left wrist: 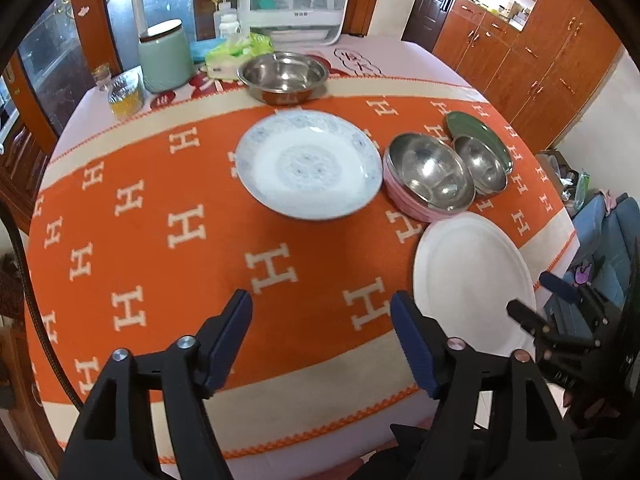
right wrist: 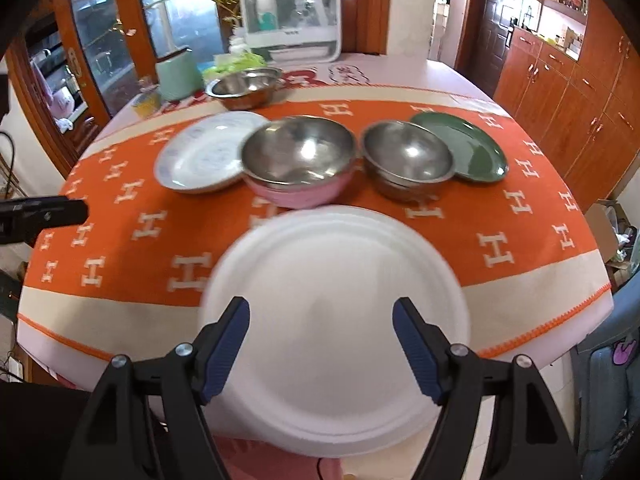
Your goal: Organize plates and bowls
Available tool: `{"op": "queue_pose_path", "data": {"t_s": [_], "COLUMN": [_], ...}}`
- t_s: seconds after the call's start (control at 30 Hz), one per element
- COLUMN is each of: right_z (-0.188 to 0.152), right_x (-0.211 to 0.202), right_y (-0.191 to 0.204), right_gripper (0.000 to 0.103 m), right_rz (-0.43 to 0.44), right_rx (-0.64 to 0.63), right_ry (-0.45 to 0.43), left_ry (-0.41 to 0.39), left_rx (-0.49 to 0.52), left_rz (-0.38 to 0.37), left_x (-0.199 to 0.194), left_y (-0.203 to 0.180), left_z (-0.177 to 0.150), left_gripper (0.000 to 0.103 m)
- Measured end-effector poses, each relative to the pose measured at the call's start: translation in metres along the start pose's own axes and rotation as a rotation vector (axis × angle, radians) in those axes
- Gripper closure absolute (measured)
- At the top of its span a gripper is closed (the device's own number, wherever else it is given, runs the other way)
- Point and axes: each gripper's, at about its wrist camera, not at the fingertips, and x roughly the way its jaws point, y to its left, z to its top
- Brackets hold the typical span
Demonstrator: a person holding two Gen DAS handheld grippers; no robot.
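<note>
Six dishes sitting apart on the orange patterned tablecloth (right wrist: 132,216) — nothing stacked, sorting barely begun. Hovering empty, jaws spread: left gripper (left wrist: 322,322), right gripper (right wrist: 321,320) above the near plain white round plate (right wrist: 336,320) — steel bowls and other plates lying farther back.

Shiny metal bowls (right wrist: 299,151), glossy ceramic plate (left wrist: 308,164), matt white plate (right wrist: 336,320), woven orange cloth (left wrist: 160,240), wood cabinets (left wrist: 540,64).

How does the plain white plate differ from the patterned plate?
The plain white plate has no decoration and sits at the near table edge; the patterned plate carries a blue-grey floral print and lies farther back, left of the pink-sided steel bowl. The plain one looks flatter, with a broad rim; the patterned one is dished deeper. Both are round, white, empty and upright on the orange cloth.
</note>
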Motion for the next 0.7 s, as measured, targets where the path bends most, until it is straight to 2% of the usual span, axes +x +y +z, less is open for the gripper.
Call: {"op": "queue_pose_path", "data": {"t_s": [0.33,0.7], "right_z": [0.030,0.072], "right_x": [-0.002,0.026], "right_y": [0.049,0.063], "right_gripper": [0.027,0.027], "right_rz": [0.034,0.099], "right_rx": [-0.013,0.092], "right_ry": [-0.053,-0.031], "left_ry": [-0.025,-0.016], "left_rx": [0.059,0.162], "left_rz": [0.000,0.084], "left_x": [-0.021,-0.017], "left_y": [0.029,0.050], "left_z": [0.025,0.072], "left_gripper": [0.022,0.021]}}
